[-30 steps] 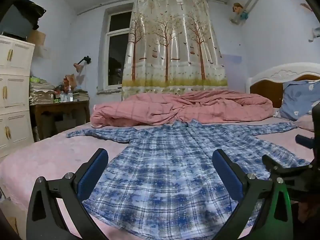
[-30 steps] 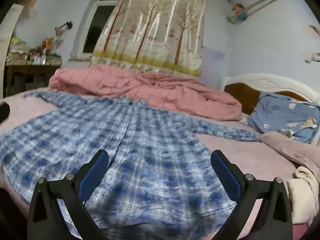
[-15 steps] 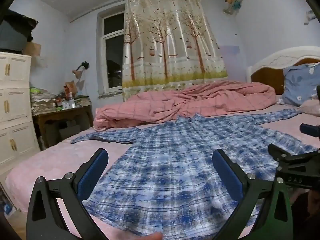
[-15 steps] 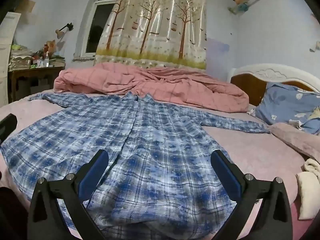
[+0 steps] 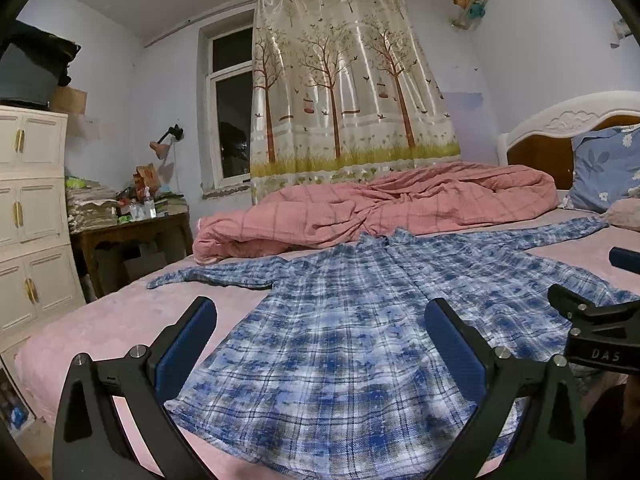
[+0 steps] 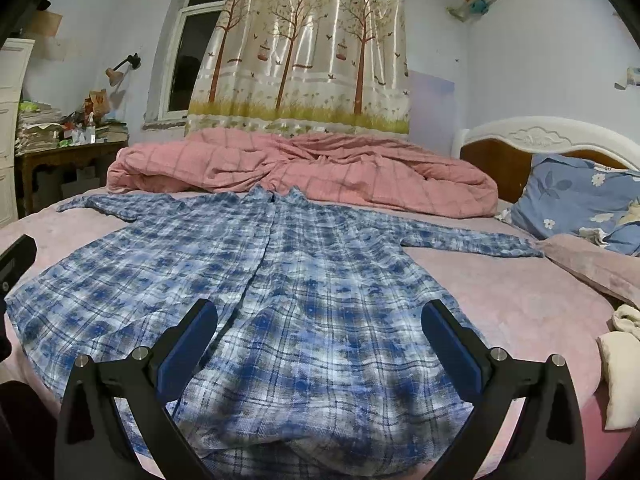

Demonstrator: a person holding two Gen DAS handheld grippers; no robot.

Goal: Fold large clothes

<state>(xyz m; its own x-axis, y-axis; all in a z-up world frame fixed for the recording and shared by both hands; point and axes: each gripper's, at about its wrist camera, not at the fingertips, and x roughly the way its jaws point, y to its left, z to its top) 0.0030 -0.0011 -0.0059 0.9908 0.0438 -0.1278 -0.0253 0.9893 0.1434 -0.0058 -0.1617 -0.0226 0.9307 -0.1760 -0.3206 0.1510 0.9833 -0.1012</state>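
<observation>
A large blue plaid shirt (image 5: 352, 336) lies spread flat on the pink bed (image 5: 120, 316), collar at the far side, both sleeves stretched out. It also shows in the right wrist view (image 6: 304, 288). My left gripper (image 5: 320, 340) is open and empty above the shirt's near left hem. My right gripper (image 6: 320, 344) is open and empty above the near hem, right of the placket. The right gripper also shows at the right edge of the left wrist view (image 5: 592, 320).
A rumpled pink duvet (image 5: 376, 212) lies behind the shirt. A blue flowered pillow (image 6: 580, 196) and a headboard (image 6: 544, 140) are at the right. Cream cloth (image 6: 620, 364) lies at the near right. A cluttered wooden side table (image 5: 128, 232) and white cabinet (image 5: 28, 216) stand left.
Both grippers have risen and pulled back a little from the shirt, so more of the bed and room shows. Both stay open and empty. The shirt has not moved.
</observation>
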